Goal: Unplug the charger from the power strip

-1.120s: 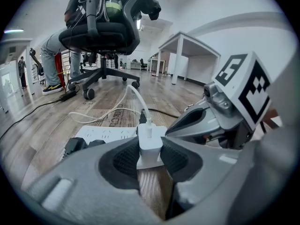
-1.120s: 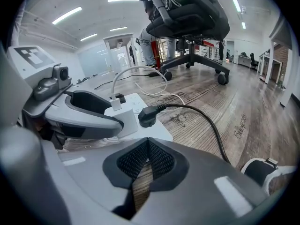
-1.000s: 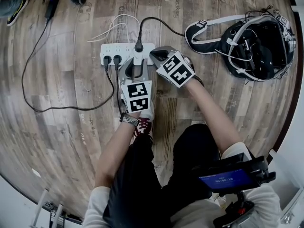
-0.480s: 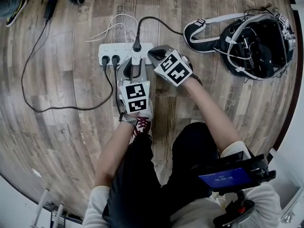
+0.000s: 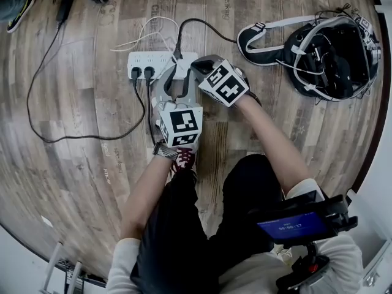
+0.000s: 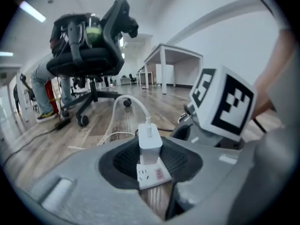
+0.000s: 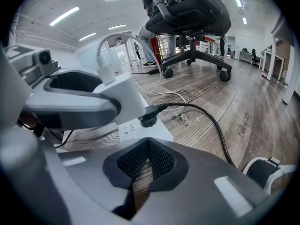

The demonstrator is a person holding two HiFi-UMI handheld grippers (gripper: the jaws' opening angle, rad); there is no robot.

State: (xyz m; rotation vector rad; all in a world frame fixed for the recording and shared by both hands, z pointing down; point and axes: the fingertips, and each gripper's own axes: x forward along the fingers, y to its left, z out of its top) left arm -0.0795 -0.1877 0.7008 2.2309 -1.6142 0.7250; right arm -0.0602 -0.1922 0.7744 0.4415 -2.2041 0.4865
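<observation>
Charger (image 6: 150, 142) shows pinched in your left gripper (image 6: 151, 159) only in left gripper view; your right gripper (image 7: 146, 146) is pressed together, empty.

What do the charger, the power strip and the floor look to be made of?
Charger: smooth white plastic, faint sheen. Power strip: white plastic, matte, moulded sockets. Floor: wood-look planks with grain and printed lettering, possibly laminate.

white block charger (image 6: 150, 142) | white plastic power strip (image 5: 139, 60) | black round cable (image 7: 205, 116) | brown wood-grain floor (image 5: 73, 164) | your grey left tongs (image 6: 152, 162), black-and-white marker pattern
</observation>
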